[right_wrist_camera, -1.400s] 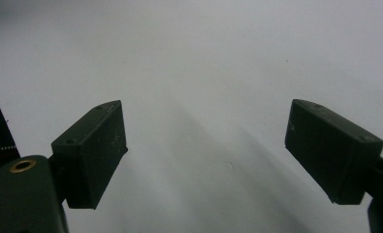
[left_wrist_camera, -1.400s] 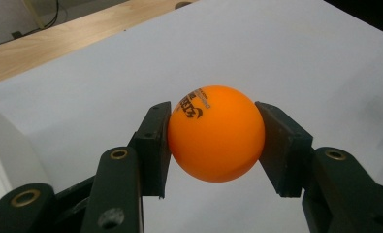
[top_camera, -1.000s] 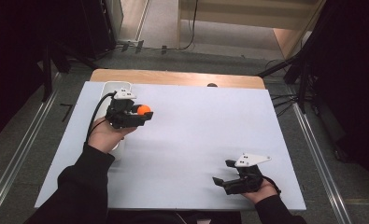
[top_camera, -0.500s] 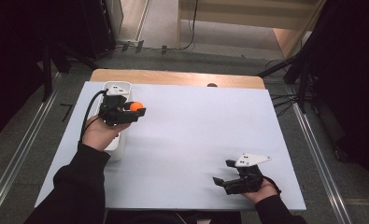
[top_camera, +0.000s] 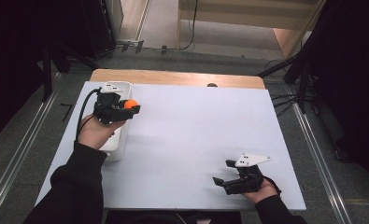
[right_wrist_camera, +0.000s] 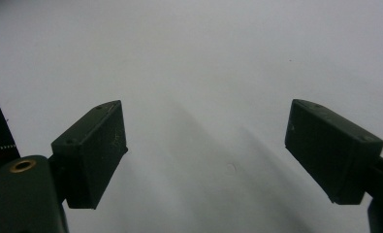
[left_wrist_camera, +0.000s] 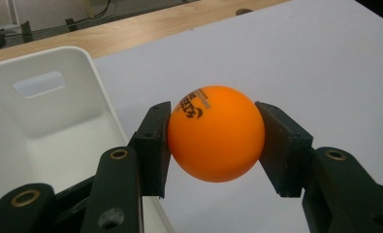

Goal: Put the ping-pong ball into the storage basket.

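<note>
An orange ball with dark print is clamped between the jaws of my left gripper. From above, that left gripper holds the orange ball just off the right wall of a white bin at the table's left. The white bin looks empty inside where I can see it. At the table's near right, my right gripper rests low over the white tabletop. The right gripper has its jaws wide apart with nothing between them.
A wooden strip runs along the table's far edge with a small dark knob on it. Metal rails and stand legs flank the table on the floor.
My left gripper has carried the orange ball leftward and a little farther back, to beside the white bin. The right gripper has stayed put.
</note>
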